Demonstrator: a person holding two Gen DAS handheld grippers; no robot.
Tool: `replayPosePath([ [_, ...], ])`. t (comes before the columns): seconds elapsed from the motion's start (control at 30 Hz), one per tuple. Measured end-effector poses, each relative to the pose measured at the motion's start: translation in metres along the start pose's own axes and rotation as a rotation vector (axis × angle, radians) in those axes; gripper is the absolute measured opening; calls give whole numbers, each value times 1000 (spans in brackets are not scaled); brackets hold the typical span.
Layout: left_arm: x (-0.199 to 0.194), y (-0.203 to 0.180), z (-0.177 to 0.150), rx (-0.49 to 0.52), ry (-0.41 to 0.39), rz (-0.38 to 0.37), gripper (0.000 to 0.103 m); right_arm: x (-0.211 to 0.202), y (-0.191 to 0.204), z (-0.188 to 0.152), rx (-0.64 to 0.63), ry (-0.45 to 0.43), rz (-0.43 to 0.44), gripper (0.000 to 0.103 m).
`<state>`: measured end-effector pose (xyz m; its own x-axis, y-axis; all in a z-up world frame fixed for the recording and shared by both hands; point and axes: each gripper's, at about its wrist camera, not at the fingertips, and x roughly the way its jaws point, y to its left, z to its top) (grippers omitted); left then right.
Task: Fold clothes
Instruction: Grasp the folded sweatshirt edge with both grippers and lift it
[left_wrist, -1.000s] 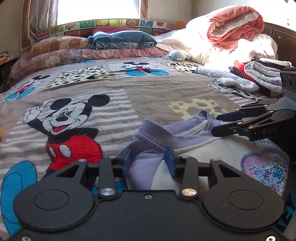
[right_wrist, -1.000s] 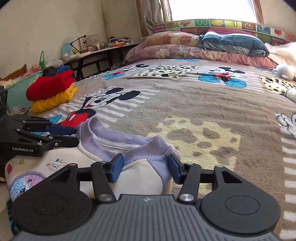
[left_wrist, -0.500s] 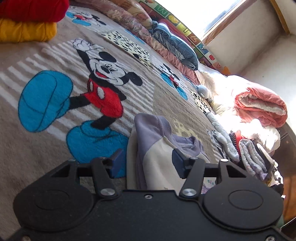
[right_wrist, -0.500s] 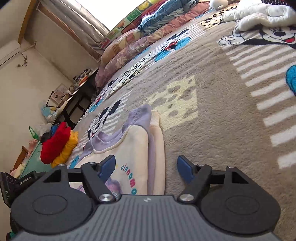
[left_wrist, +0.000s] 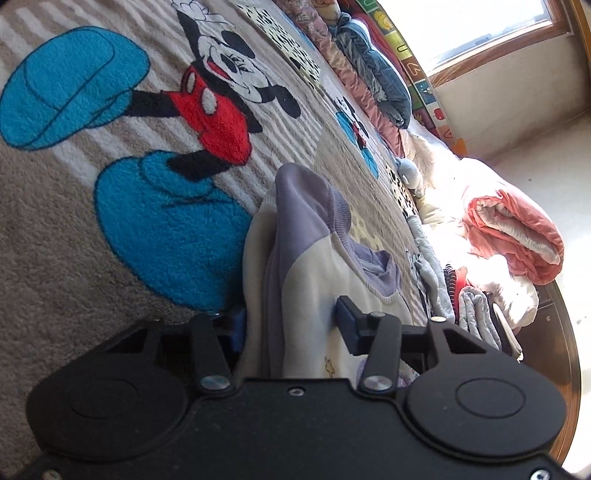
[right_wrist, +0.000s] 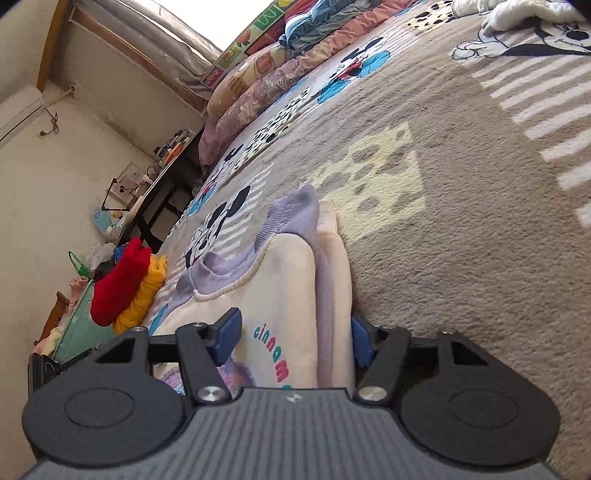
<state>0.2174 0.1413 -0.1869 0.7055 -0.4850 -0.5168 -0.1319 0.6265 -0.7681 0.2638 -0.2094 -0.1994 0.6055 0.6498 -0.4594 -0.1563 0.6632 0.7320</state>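
Note:
A cream sweatshirt (left_wrist: 310, 280) with lilac collar and sleeves lies folded on the bed. Its side edges are turned in, and teal and pink lettering (right_wrist: 275, 354) shows on the front. My left gripper (left_wrist: 291, 325) is open and rolled sideways. Its blue pads straddle the thick left edge of the sweatshirt, and fabric fills the gap. My right gripper (right_wrist: 291, 336) is also open and rolled. It straddles the sweatshirt's (right_wrist: 295, 280) right folded edge, one pad over the front and one against the blanket side.
The cartoon-mouse fleece blanket (left_wrist: 110, 221) covers the bed. Pillows (left_wrist: 373, 74) line the headboard. A pink quilt (left_wrist: 513, 236) and loose grey and white clothes (left_wrist: 476, 314) lie on the right. Folded red and yellow garments (right_wrist: 129, 280) sit at the bed's left edge beside a desk (right_wrist: 166, 158).
A second ago both grippers held the lilac shoulders level. They have since let go, opened wider, rolled sideways and slid in over the sweatshirt's folded side edges. The right fingers have narrowed slightly.

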Motion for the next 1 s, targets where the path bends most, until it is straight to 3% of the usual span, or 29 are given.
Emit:
replayPosePath([
  [0.1,-1,11,-4,-55,-18,-75,22,2,-5,-2,29,-4,15,29],
  [0.17,-2,15,-6,-85,-20,-107,19,3,-1,-4,20,-8,19,23],
  [0.4,-62,13,-24,-174,-24,-238,16,-45,14,-20,189,-42,197,20],
  [0.47,-82,20,-37,-203,-31,-243,16,-51,18,-30,165,-41,178,20],
  [0.53,-91,20,-51,-150,-32,-128,21,-54,21,-39,128,-40,143,25],
  [0.57,-92,18,-57,-89,-34,-29,26,-55,23,-44,110,-39,126,40],
  [0.6,-93,19,-62,-40,-29,23,38,-57,25,-49,91,-38,109,59],
  [0.67,-98,21,-67,-19,-18,10,44,-60,28,-58,54,-37,75,58],
  [0.73,-104,19,-72,7,-29,21,55,-63,31,-67,18,-36,40,67],
  [0.8,-105,20,-78,32,-32,41,55,-66,35,-77,-19,-35,6,76],
  [0.93,-106,24,-79,11,-30,42,55,-72,41,-95,-93,-33,-63,72],
  [1.0,-102,21,-74,5,-17,46,55,-75,40,-98,-78,-29,-57,72],
])
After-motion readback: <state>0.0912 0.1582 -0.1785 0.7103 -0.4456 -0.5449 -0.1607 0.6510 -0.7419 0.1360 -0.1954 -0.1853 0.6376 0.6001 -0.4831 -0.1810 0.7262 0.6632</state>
